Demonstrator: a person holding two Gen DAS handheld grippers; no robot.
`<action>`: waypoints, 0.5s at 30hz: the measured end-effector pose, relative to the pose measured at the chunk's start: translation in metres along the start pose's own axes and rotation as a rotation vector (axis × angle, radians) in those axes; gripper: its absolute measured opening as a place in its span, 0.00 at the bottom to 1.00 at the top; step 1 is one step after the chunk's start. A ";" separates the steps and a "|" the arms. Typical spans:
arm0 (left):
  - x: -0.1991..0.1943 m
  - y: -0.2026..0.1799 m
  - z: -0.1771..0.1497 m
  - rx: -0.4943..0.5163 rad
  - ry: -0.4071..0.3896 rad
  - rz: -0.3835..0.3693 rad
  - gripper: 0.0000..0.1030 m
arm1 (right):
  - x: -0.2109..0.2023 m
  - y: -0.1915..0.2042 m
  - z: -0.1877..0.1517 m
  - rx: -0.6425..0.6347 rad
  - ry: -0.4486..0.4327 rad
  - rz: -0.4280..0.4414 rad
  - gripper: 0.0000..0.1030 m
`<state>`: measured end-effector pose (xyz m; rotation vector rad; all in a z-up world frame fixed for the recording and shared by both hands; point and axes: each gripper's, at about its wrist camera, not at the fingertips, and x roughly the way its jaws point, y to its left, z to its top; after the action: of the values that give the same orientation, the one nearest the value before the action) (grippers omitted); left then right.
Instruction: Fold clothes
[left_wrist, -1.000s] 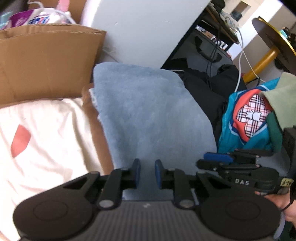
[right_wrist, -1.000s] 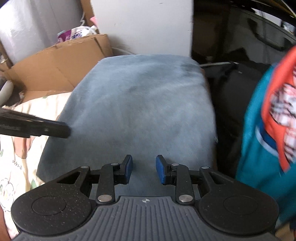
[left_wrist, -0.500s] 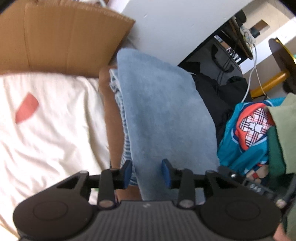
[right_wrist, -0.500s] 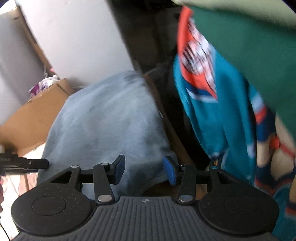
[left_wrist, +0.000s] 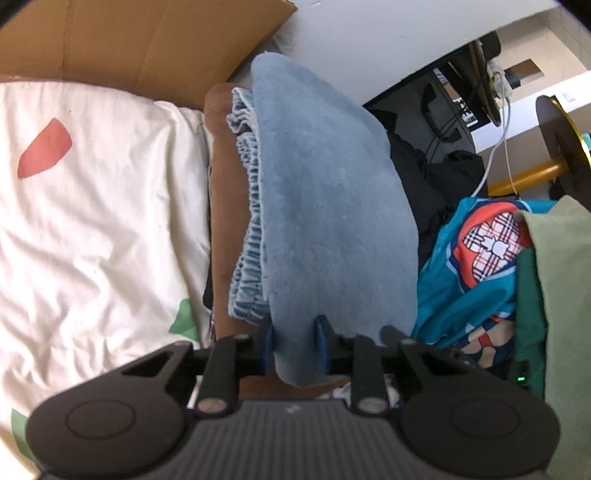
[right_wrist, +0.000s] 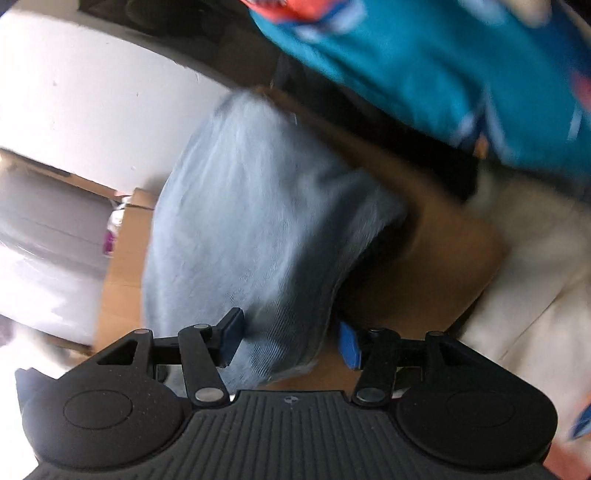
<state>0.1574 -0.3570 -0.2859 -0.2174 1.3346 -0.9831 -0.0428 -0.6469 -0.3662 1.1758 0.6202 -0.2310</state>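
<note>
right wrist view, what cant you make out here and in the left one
- Right wrist view: motion blur smears the teal garment.
- Right hand-held gripper: blur hides whether its pads touch the blue garment.
- Left wrist view: left hand-held gripper covers the blue garment's near edge; the green cloth is cut off.

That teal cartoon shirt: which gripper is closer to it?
Probably the right. In the left wrist view the right gripper lies between the left gripper and the teal cartoon shirt; neither touches it, both straddling the blue garment.
</note>
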 end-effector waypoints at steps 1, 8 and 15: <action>-0.001 0.000 -0.001 0.005 0.000 0.000 0.23 | 0.004 -0.004 -0.003 0.023 0.007 0.019 0.58; -0.007 0.000 -0.004 0.019 0.012 -0.005 0.22 | 0.003 0.000 -0.011 0.024 0.001 0.072 0.32; -0.013 0.005 -0.015 0.006 0.028 0.014 0.11 | -0.003 0.013 -0.017 -0.016 0.041 0.006 0.31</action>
<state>0.1471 -0.3391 -0.2842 -0.1899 1.3571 -0.9809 -0.0445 -0.6270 -0.3583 1.1694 0.6539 -0.1969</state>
